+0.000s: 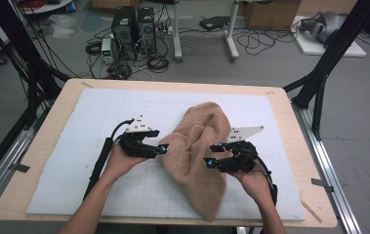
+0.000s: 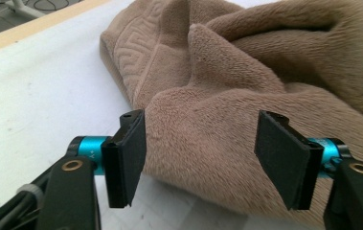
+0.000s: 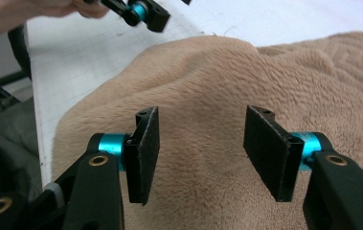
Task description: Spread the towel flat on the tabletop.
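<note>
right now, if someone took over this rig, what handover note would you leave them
Left gripper: open, at the left edge of the tan towel, pads not pressing it.
Right gripper: open, over the towel's right side, nothing gripped.
Towel: crumpled in a heap on the white mat, one end hanging toward the near edge.
Done: both grippers are in place at the cloth.
Left: probably close on the fabric, then spread or fold it; neither has begun.
</note>
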Tool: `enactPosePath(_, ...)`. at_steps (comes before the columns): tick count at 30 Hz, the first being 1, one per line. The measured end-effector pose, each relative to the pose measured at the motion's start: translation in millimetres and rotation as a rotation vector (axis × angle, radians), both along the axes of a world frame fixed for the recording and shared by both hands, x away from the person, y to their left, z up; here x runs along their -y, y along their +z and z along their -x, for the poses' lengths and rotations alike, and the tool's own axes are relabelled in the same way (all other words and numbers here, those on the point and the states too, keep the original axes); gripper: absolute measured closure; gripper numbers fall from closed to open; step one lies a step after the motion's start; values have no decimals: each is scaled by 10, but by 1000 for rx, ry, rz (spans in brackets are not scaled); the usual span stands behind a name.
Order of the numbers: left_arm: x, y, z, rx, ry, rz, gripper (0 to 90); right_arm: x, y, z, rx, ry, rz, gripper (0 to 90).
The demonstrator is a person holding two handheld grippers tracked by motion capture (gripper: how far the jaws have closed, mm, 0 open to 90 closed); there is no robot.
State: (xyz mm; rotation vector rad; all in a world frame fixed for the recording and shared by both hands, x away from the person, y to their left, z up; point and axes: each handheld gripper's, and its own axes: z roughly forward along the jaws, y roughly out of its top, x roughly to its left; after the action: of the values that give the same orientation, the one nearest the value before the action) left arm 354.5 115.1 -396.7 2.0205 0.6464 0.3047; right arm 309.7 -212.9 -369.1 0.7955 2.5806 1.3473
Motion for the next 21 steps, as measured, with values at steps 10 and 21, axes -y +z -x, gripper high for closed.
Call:
enactPosePath(10, 221, -383, -252, -121, 11, -113, 459, -19, -249, -98, -47, -15, 19, 463)
enactPosePath(21, 157, -225, -133, -45, 6, -181, 845, -20, -273, -110, -39, -11, 19, 467)
